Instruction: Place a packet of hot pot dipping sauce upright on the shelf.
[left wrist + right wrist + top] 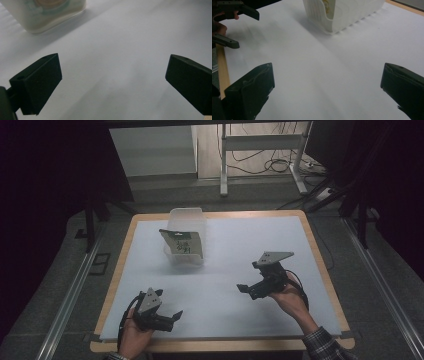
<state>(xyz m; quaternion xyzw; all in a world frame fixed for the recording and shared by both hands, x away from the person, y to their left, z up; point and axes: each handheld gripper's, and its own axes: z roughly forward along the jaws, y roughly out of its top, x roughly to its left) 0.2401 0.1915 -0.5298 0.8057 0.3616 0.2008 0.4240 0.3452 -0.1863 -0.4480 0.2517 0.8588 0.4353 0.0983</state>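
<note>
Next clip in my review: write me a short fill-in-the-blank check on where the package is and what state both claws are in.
1. The green package stands inside the translucent ____.
2. The left claw has its jaws ____, with nothing between them.
3. The right claw hovers over the ____ sheet covering the table, jaws apart.

Missing words: bin; open; white

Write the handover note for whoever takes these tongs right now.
Left tongs: open, empty, near the table's front edge.
Right tongs: open, empty, over the white mat at right.
Clear bin: upright at the mat's far left, with the green packet standing in it, leaning on the front wall.
Done: packet is in the bin.
Left: nothing else lies on the mat.
</note>
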